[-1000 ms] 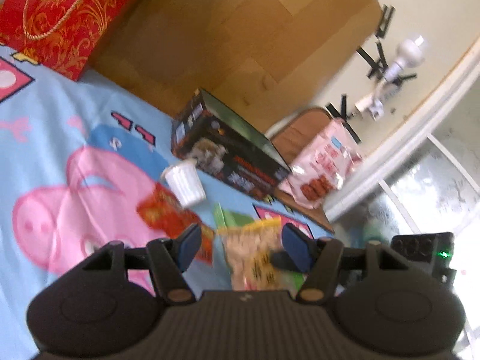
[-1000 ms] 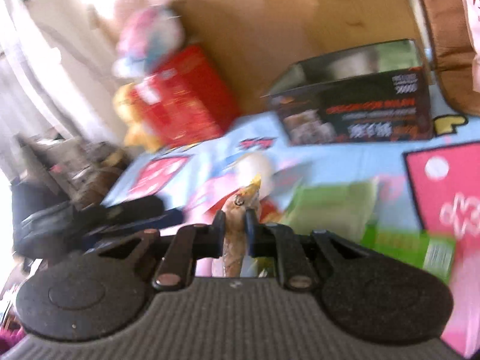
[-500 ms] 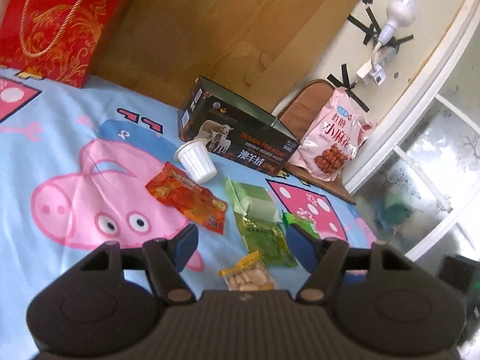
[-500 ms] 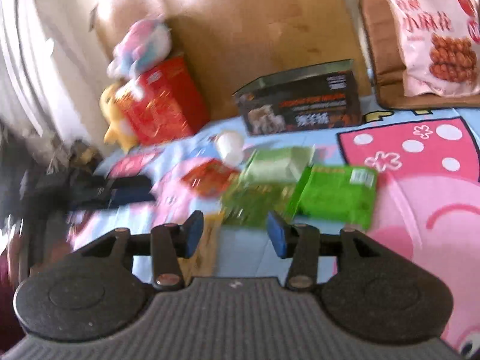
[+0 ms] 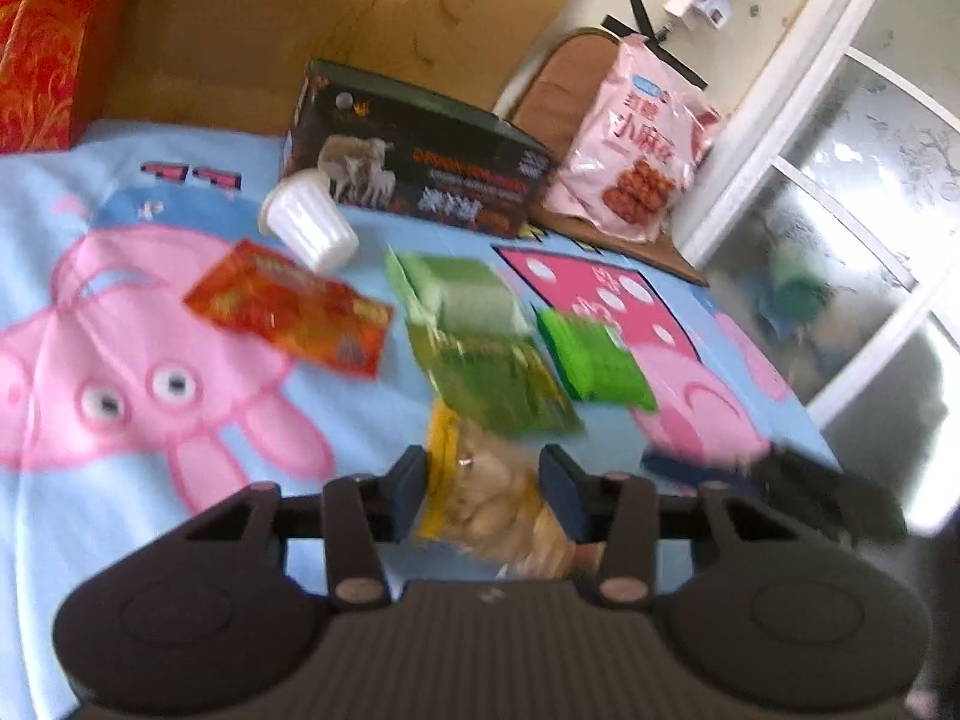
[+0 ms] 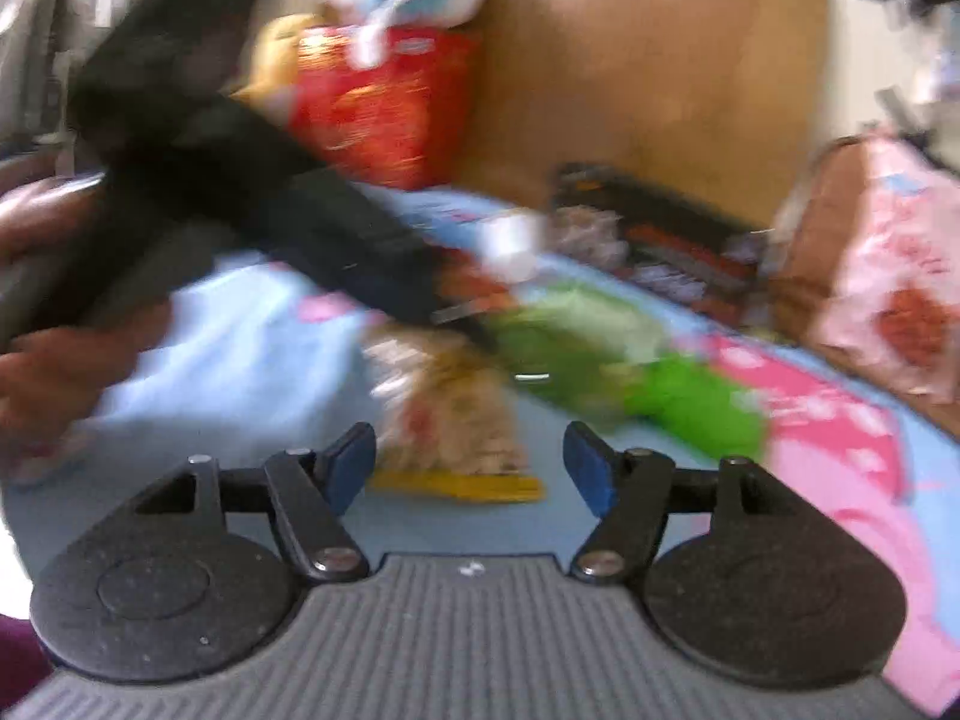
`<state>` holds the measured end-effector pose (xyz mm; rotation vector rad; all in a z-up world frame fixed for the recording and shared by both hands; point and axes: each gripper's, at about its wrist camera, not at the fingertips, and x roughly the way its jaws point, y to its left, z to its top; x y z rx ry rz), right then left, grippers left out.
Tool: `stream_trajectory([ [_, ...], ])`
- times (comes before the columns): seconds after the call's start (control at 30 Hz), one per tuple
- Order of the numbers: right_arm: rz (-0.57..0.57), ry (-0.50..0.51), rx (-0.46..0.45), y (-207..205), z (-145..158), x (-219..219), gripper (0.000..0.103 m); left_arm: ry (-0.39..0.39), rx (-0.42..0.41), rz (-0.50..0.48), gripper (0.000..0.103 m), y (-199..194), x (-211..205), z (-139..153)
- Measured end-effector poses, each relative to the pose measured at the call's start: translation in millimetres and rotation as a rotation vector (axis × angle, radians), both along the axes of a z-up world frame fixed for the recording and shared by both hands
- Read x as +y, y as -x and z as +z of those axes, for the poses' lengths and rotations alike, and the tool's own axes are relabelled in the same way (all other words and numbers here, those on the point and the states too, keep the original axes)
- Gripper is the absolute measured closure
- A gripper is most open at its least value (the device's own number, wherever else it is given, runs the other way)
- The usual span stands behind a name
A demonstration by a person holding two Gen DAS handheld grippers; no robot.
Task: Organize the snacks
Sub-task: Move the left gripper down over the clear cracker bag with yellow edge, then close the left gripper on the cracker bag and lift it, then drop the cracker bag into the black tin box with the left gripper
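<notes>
The left gripper is closing its blue pads around a small clear packet of beige snacks with a yellow edge, which lies on a blue cartoon-pig blanket; blur hides whether the pads press it yet. The right gripper is opening, its jaws spread with nothing between them, the same packet lying just beyond its tips. The packet looks light, soft and crinkly, its contents probably brittle, so a gentle pinch on the flat sealed yellow edge seems safest. Beyond it lie three green packets: one dark, one pale, one bright. To their left sit one orange-red packet and one white ribbed cup on its side. Farther back stand one open dark box, one large pink bag and one red gift bag.
</notes>
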<state>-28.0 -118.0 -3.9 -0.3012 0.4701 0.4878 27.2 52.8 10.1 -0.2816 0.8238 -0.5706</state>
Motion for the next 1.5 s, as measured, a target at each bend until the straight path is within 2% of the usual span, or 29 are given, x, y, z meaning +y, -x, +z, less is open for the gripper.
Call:
stream_trajectory([
  [0.1, -0.052, -0.079, 0.039, -10, 7, -27, 0.032, 0.047, 0.011, 0.015, 0.054, 9, 9, 5],
  [0.17, -0.048, -0.122, 0.059, -10, 8, -33, 0.031, 0.065, -0.005, 0.04, 0.044, 10, 14, 11],
  [0.3, -0.003, -0.103, 0.091, -5, 0, -21, 0.031, 0.055, -0.004, 0.052, 0.043, 6, 11, 14],
  [0.33, 0.0, -0.091, 0.1, -2, -3, -18, 0.033, 0.045, -0.001, 0.045, 0.047, 6, 9, 13],
  [0.4, 0.0, -0.092, 0.125, 2, -6, -17, 0.037, 0.0, 0.019, 0.03, 0.063, 5, 0, 6],
  [0.47, 0.005, -0.118, 0.138, 1, -5, -15, 0.056, -0.025, 0.009, 0.037, 0.066, 9, -4, 1],
  [0.53, 0.005, -0.097, 0.116, 0, -4, -10, 0.068, -0.017, 0.014, 0.031, 0.072, 10, -5, 4],
  [0.63, 0.003, -0.1, 0.09, -1, 1, -8, 0.073, -0.012, -0.025, 0.028, 0.072, 10, -6, 21],
  [0.73, -0.005, -0.126, 0.033, -7, 15, -11, 0.073, -0.015, -0.088, 0.023, 0.072, 1, -6, 45],
  [0.83, -0.015, -0.153, -0.03, -24, 33, -16, 0.073, -0.006, -0.134, 0.02, 0.072, -23, -8, 69],
  [0.93, -0.025, -0.155, -0.085, -54, 50, -18, 0.073, 0.0, -0.191, 0.036, 0.072, -61, -14, 90],
  [1.03, -0.043, -0.163, -0.12, -96, 64, -21, 0.073, 0.017, -0.206, 0.065, 0.072, -106, -21, 99],
  [1.2, -0.088, -0.189, -0.07, -179, 72, -24, 0.072, 0.012, -0.191, 0.122, 0.072, -175, -28, 96],
  [1.3, -0.134, -0.199, -0.044, -220, 69, -25, 0.065, -0.009, -0.173, 0.163, 0.067, -203, -29, 85],
  [1.37, -0.175, -0.211, -0.043, -233, 69, -26, 0.065, -0.029, -0.159, 0.197, 0.065, -211, -23, 81],
  [1.5, -0.202, -0.307, -0.025, -228, 72, -44, 0.062, 0.027, -0.175, 0.229, 0.061, -191, 10, 82],
])
